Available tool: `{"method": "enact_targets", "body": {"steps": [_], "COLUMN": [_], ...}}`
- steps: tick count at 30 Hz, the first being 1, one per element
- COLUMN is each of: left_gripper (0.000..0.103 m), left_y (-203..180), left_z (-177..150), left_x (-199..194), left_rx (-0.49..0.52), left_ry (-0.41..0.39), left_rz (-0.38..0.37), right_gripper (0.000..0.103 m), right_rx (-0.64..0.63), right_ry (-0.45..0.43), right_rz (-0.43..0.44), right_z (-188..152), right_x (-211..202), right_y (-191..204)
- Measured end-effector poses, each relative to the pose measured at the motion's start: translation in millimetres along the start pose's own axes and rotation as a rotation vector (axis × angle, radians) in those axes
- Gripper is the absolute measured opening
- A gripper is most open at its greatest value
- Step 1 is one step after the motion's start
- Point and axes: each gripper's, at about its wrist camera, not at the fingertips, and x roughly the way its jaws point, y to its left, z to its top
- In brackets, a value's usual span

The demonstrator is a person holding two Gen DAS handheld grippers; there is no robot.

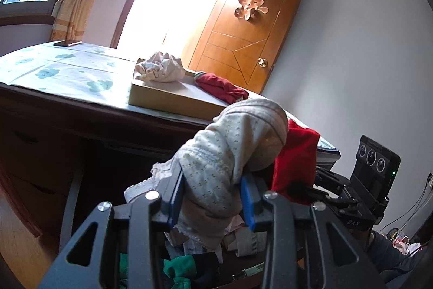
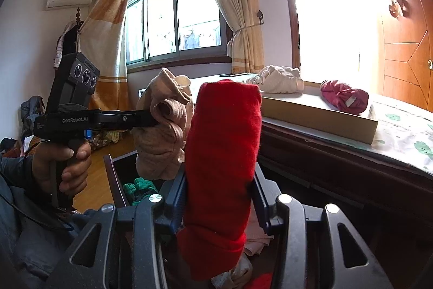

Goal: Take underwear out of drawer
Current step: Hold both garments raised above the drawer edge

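Both tongs are loaded right now, so you're mid-lift on two pieces at once. Your left gripper is pinched narrow on a pale dotted pair of underwear that bunches up above the blue pads, and your right gripper is clamped on a red pair standing tall between its fingers. Seen from the right wrist, the left tongs sit off to that side and about level, with the person's hand wrapped round the handle. Below and behind both sets of jaws is the open drawer, still holding a jumble of clothes, including something green; I can't really tell how much more underwear is in there since the grippers block most of it. Ahead and above the tongs is the tabletop with a flat cardboard box, where a cream bundle and a dark red piece already lie. So my guess is the drop-off is that box: carry both forward and up, clear the table edge, keep the left and right loads from tangling, then let go over a bare part of the lid.
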Motion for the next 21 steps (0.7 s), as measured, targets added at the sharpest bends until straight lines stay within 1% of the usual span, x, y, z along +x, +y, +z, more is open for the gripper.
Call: {"method": "enact_targets", "body": {"steps": [5,11,21], "left_gripper": [0.036,0.036,0.036], "left_y": [-2.6,-7.0,-7.9], "left_z": [2.7,4.1,10.0], "left_x": [-2.2,-7.6,-9.0], "left_rx": [0.012,0.026,0.031], "left_ry": [-0.016,-0.035,-0.047], "left_rz": [0.012,0.018,0.027], "right_gripper": [0.045,0.045,0.046], "right_rx": [0.003,-0.004,0.019], "right_ry": [-0.002,-0.029,-0.053], "right_rz": [-0.004,-0.002,0.008], "right_z": [0.2,0.4,2.2], "right_x": [0.1,-4.0,-9.1], "right_y": [-0.6,0.4,-4.1]}}
